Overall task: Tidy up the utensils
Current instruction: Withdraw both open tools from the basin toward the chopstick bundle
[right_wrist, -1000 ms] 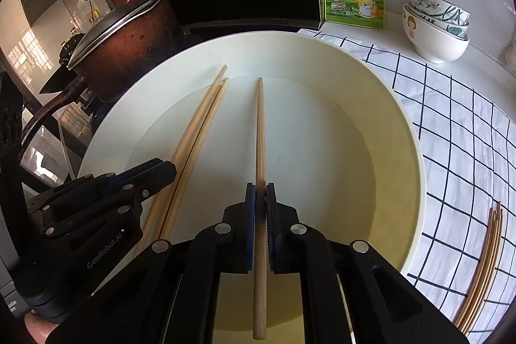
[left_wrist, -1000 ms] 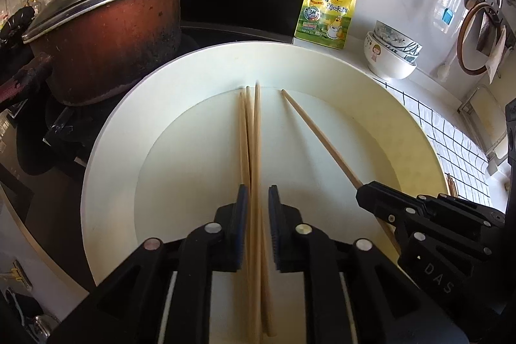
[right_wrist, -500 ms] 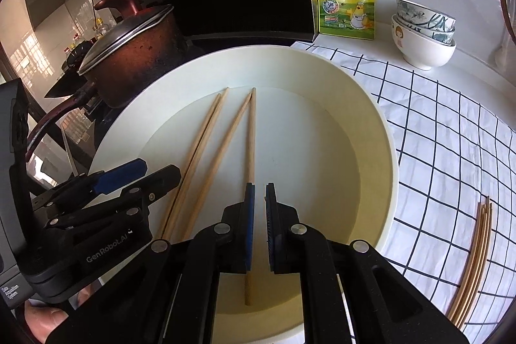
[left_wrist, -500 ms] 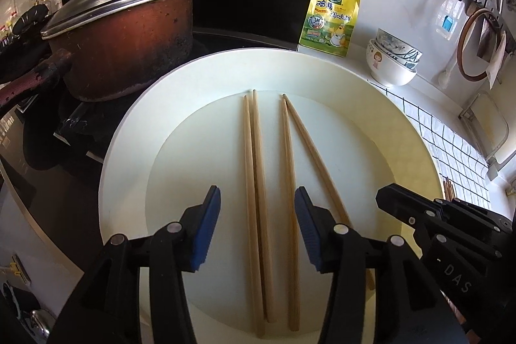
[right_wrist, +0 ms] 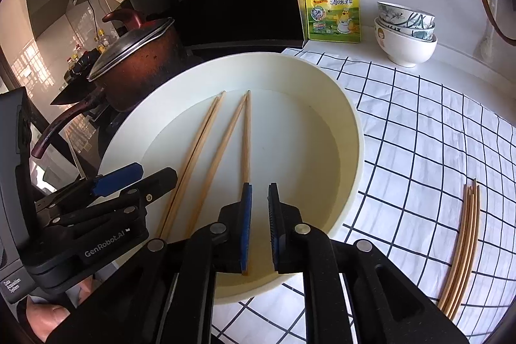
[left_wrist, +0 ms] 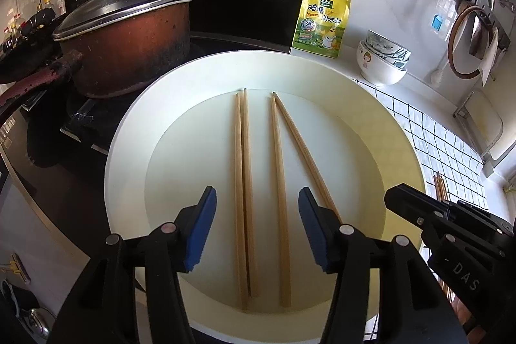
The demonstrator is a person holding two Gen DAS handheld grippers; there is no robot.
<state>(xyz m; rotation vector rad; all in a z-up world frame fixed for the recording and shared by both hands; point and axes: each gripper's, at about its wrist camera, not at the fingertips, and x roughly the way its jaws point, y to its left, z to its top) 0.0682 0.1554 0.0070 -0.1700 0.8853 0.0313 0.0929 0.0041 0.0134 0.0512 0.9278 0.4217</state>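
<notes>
Now four chopsticks [left_wrist: 245, 199] lie flat in the white plate [left_wrist: 129, 150], running lengthwise away from both tools. The left tool [left_wrist: 254, 228] hangs above their near ends with its jaws opening; a close pair and a third stick lie under the gap, but the blue pads press on nothing. The right tool [right_wrist: 258, 224] is only slightly parted, its jaws opening too, and it grips nothing; the fourth stick lies just beside and under its left pad, apparently free on the plate. Off to the right tool's right, a further bundle of chopsticks [right_wrist: 461, 247] rests on the checked cloth [right_wrist: 419, 134] over the surface, well apart from the plate. The step in hand looks like releasing and clearing away, so a clean job probably means lifting each tool straight off without brushing the sticks, which would roll easily on the smooth plate. The two right-hand sticks splay apart toward the tools, so they may want nudging parallel. Ahead and to the left stands a lidded pot [left_wrist: 129, 37]; beyond the plate, a yellow pouch [left_wrist: 322, 21] and stacked bowls [left_wrist: 383, 60].
</notes>
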